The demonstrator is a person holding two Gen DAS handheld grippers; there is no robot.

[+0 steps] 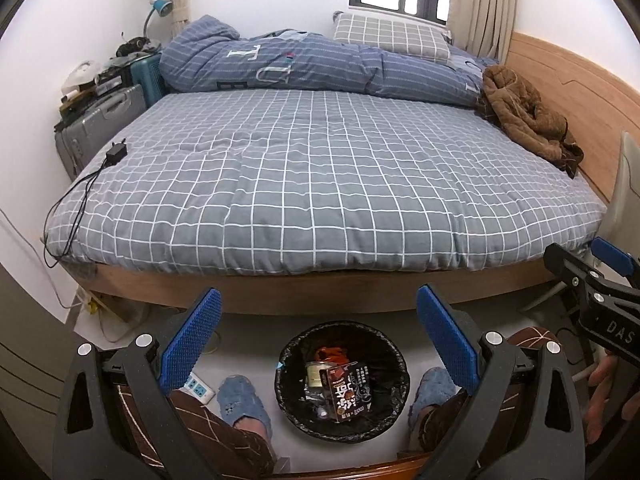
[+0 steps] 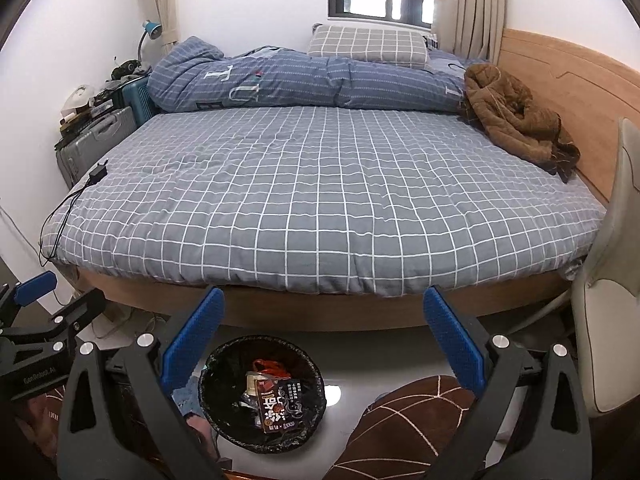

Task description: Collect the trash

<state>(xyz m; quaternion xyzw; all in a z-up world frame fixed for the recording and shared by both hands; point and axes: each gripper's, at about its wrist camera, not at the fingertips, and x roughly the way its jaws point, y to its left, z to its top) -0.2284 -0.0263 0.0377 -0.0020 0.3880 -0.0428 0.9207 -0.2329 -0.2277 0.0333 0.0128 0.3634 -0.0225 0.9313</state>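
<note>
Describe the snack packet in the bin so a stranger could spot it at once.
Start at the big bed with the grey checked cover; on the floor at its foot stands a round bin with a black liner. On top of the rubbish inside lies the dark brown packet, flat and rectangular, the only piece with bold white lettering, beside a pale jar and red wrapper.

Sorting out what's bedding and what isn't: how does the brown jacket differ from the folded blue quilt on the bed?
The brown jacket is plain and crumpled in a heap by the wooden headboard; the blue quilt is striped with large letters and folded in a long roll across the bed's far side. The jacket is much smaller than the quilt. Both rest on the grey checked bedsheet.
</note>
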